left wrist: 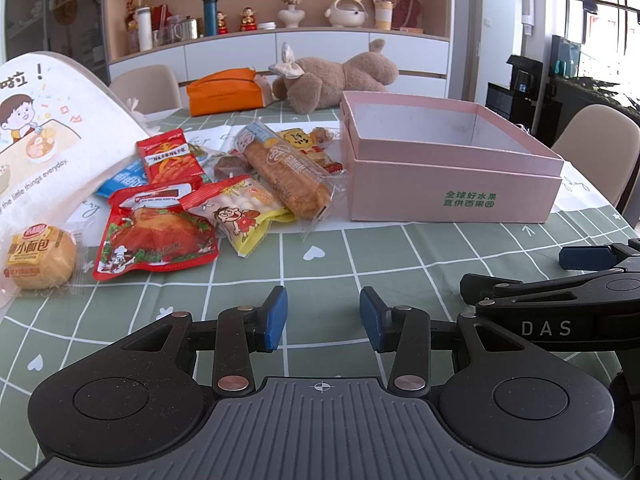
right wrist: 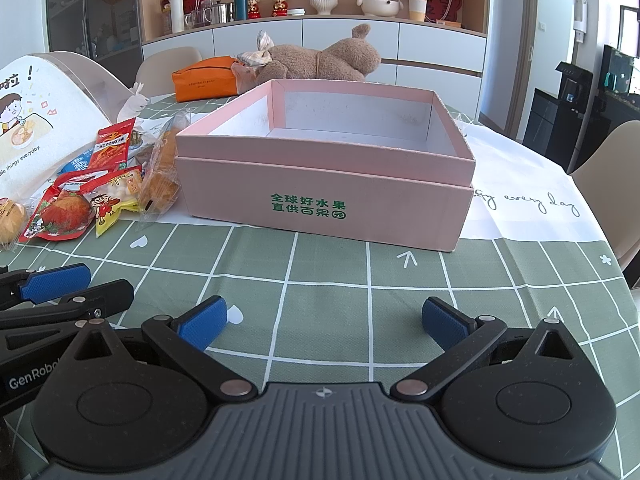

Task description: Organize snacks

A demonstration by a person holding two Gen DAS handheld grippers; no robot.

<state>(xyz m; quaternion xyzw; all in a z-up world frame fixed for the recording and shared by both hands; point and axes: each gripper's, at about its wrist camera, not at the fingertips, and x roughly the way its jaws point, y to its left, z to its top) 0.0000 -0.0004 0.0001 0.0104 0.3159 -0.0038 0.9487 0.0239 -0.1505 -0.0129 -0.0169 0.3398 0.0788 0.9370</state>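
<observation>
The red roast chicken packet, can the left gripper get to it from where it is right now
Probably yes. The left gripper is open and empty, and only bare tablecloth lies between it and the red roast chicken packet, whose near edge is uncovered.

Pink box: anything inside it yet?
The pink box shows only bare white walls and a strip of floor at the back; no snacks visible. Its near wall hides the front floor.

Pink box (right wrist: 320, 196) – green "全球好水果"; bun pack (left wrist: 38, 258) "小面包"; right tongs (left wrist: 576, 276) "DAS".
</observation>
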